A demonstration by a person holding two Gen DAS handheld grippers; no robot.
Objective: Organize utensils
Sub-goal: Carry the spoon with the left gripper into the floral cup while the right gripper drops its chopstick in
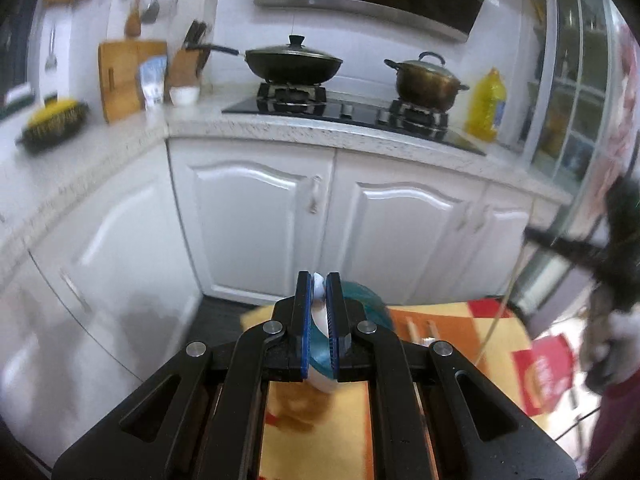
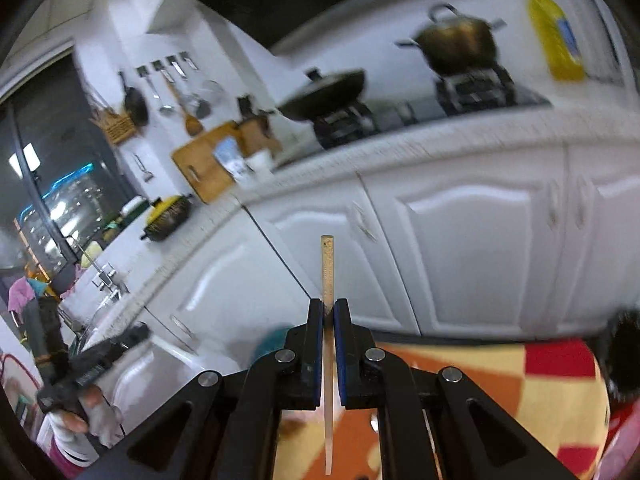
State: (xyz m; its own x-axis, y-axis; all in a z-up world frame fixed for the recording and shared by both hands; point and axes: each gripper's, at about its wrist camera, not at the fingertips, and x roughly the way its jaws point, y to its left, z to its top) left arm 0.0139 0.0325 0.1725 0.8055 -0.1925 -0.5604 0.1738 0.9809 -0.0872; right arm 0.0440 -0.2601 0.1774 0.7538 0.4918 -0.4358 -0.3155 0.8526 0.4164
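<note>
Cabinets (image 1: pixel 256 216): white, panelled doors.
Worktop (image 1: pixel 320 130): pale, speckled.
Window (image 2: pixel 60 184): was dark, with reflected lights.

Both fisheye views are evenly and fairly brightly lit indoors, with soft glare on the glossy cabinet doors (image 1: pixel 252 216) ahead of each gripper. Straight lines bow near the dark, vignetted corners. Motion blur smears the right view's stove (image 2: pixel 472 84) and counter; only the close gripper parts stay sharp.
</note>
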